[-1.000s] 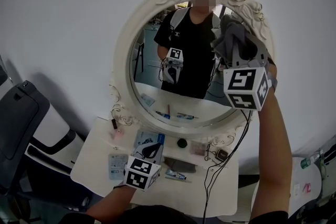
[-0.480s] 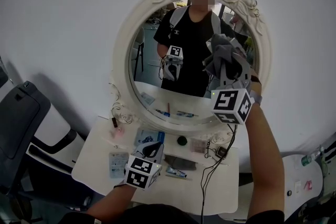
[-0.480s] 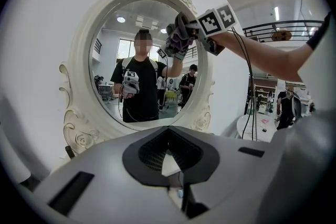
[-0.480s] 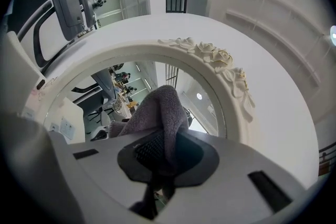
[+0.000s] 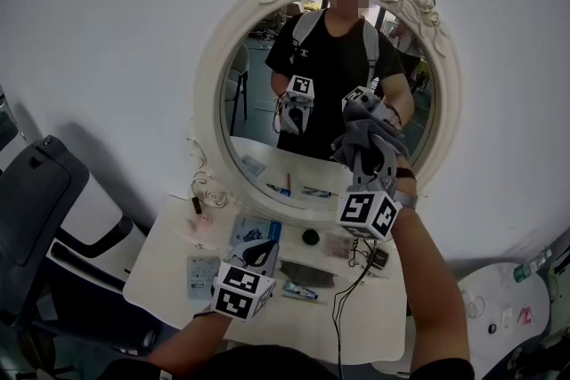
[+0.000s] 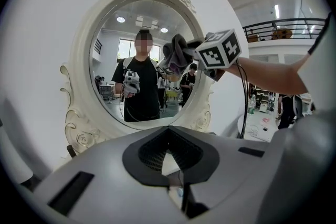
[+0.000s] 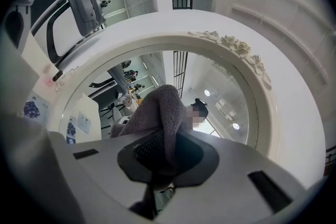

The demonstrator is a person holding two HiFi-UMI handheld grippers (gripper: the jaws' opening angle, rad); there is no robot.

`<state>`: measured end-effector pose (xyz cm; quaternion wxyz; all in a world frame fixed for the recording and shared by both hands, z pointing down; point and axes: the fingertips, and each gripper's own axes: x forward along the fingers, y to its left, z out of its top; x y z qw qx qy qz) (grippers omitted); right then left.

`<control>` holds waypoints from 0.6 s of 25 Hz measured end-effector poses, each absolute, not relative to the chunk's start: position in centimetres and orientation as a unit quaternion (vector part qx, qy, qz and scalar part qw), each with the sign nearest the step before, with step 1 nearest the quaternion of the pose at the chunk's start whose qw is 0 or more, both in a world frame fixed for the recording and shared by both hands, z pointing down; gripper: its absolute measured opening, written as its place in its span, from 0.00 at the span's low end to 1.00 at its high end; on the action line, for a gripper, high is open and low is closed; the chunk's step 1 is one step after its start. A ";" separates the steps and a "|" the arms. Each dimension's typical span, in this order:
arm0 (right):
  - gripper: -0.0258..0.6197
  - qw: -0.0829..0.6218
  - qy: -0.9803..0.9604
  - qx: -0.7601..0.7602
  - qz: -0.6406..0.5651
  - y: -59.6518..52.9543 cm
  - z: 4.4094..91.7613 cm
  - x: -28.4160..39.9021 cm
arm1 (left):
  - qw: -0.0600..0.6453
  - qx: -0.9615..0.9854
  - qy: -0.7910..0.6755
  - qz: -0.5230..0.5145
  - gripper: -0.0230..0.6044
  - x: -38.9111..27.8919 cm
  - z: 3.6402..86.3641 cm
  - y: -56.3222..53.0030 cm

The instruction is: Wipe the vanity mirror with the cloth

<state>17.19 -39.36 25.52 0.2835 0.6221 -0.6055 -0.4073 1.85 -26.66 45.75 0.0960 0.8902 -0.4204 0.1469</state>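
The oval vanity mirror [image 5: 312, 76] in its white carved frame stands at the back of the dressing table. My right gripper [image 5: 366, 157] is shut on a grey fluffy cloth [image 5: 363, 133], which presses against the lower right part of the glass. In the right gripper view the cloth [image 7: 157, 113] bulges up from between the jaws in front of the mirror [image 7: 220, 81]. My left gripper [image 5: 254, 256] hangs low over the table, shut and empty. The left gripper view shows the mirror [image 6: 139, 34], the cloth [image 6: 177, 54] and that gripper's own closed tips [image 6: 176, 178].
On the white dressing table [image 5: 165, 258] lie small packets [image 5: 201, 277], a tube, a black round item [image 5: 309, 238] and a black cable [image 5: 350, 291]. A dark chair [image 5: 36, 200] stands at the left. A round white side table [image 5: 494, 311] is at the lower right.
My right gripper has swept the cloth down and to the left, from the mirror's upper right rim to the lower right of the glass. The left gripper has stayed put.
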 end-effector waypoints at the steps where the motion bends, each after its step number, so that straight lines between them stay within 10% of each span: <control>1: 0.10 0.287 -0.608 0.620 -0.406 -39.4 26.4 17.1 | 0.096 0.890 -0.421 0.147 0.05 1.8 45.8 -26.6; 15: 0.10 0.393 -0.642 0.563 -0.341 -39.7 39.5 17.5 | 0.097 0.888 -0.422 0.156 0.05 2.0 46.2 -26.6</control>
